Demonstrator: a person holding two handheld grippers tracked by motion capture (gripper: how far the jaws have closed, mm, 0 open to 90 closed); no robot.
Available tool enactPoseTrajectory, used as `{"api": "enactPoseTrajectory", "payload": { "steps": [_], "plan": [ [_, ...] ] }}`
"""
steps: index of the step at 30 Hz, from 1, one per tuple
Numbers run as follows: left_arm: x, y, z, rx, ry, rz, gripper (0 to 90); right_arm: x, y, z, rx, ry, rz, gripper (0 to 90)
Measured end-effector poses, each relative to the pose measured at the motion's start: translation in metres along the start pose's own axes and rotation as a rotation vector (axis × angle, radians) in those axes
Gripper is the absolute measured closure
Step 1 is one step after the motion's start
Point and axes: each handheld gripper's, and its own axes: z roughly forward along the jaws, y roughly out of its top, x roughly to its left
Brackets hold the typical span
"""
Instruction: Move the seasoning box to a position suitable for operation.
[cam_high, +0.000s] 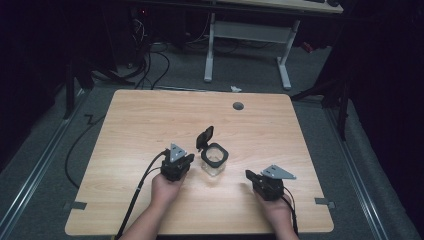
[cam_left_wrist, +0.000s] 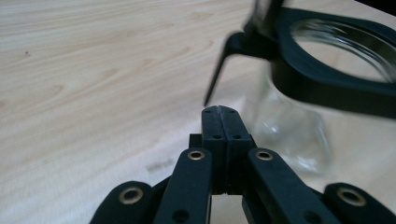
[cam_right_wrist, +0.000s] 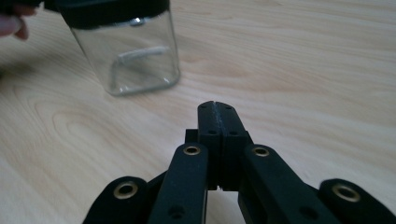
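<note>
High view: jar (cam_high: 215, 161) with lid (cam_high: 205, 136) flipped up stands between left gripper (cam_high: 186, 159), just beside it, and right gripper (cam_high: 248, 174); both jaws pressed together.

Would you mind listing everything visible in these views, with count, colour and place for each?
glass jar: one, clear with a black collar, near the middle of the table, between the two grippers, apart from both.
lid: one, black, hinged open and standing up at the jar's far-left edge.
table: one, light wood, under everything.
grommet: one, grey, round, set in the table near its far edge.
tape pieces: two, grey, at the table's near left and near right edges.
desk: one, white legs, on the floor beyond the table.
left gripper: one, black, jaws shut, left of the jar.
right gripper: one, black, jaws shut, right of the jar.
</note>
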Motion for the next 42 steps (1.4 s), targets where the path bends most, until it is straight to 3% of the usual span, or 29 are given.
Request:
{"api": "enactPoseTrajectory", "payload": {
  "steps": [2, 4, 8, 13, 19, 27, 31, 34, 42],
  "plan": [
    [-0.002, -0.004, -0.009, 0.010, -0.010, 0.003, 90.0, 0.001, 0.005, 0.007, 0.007, 0.002, -0.011, 90.0],
    [-0.003, -0.006, -0.016, 0.017, -0.020, 0.006, 90.0, 0.005, 0.020, 0.029, 0.018, 0.000, -0.019, 90.0],
    [-0.001, -0.005, -0.031, 0.024, -0.030, 0.002, 90.0, 0.006, 0.037, 0.051, 0.023, -0.023, -0.049, 90.0],
    [0.009, -0.001, -0.047, 0.028, -0.023, 0.002, 90.0, 0.003, 0.044, 0.064, 0.033, -0.028, -0.068, 90.0],
    [0.024, 0.002, -0.061, 0.029, 0.002, 0.006, 90.0, 0.011, 0.043, 0.064, 0.038, -0.003, -0.091, 90.0],
    [0.031, -0.003, -0.070, 0.039, -0.006, -0.021, 89.6, 0.031, 0.029, 0.052, 0.028, 0.045, -0.105, 90.0],
    [0.028, -0.006, -0.072, 0.042, -0.020, -0.026, 89.2, 0.050, 0.022, 0.046, 0.023, 0.080, -0.119, 90.0],
    [0.023, -0.008, -0.072, 0.049, -0.034, -0.021, 88.5, 0.054, 0.021, 0.045, 0.032, 0.082, -0.125, 90.0],
    [0.002, -0.019, -0.071, 0.070, -0.096, -0.022, 86.7, 0.049, 0.024, 0.032, -0.017, 0.046, -0.075, 90.0]
  ]
}}
